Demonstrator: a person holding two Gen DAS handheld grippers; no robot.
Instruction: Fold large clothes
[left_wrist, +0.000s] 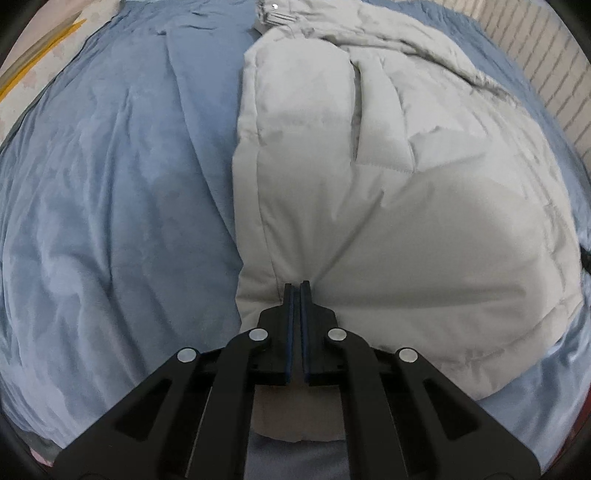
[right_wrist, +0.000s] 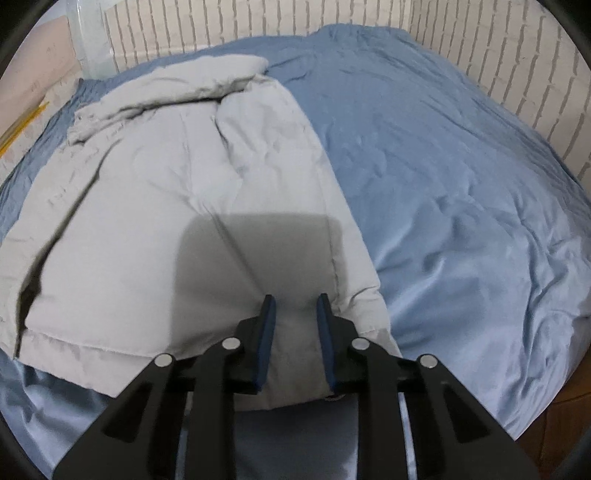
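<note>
Both grippers look like the same build: the left gripper (left_wrist: 297, 284) and right gripper (right_wrist: 295, 301) are matte black plastic with chunky angled linkage arms that have long cutout slots in them. Each has four round silver pivot pins across the front. The fingers (right_wrist: 266, 332) are thin black blades lined with dark blue pads on the inner faces.

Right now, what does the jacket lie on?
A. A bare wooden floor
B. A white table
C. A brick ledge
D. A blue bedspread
D: both wrist views show the pale grey jacket spread flat on a blue bedspread, which shows on both sides of it; the brick wall only stands behind the bed.
</note>
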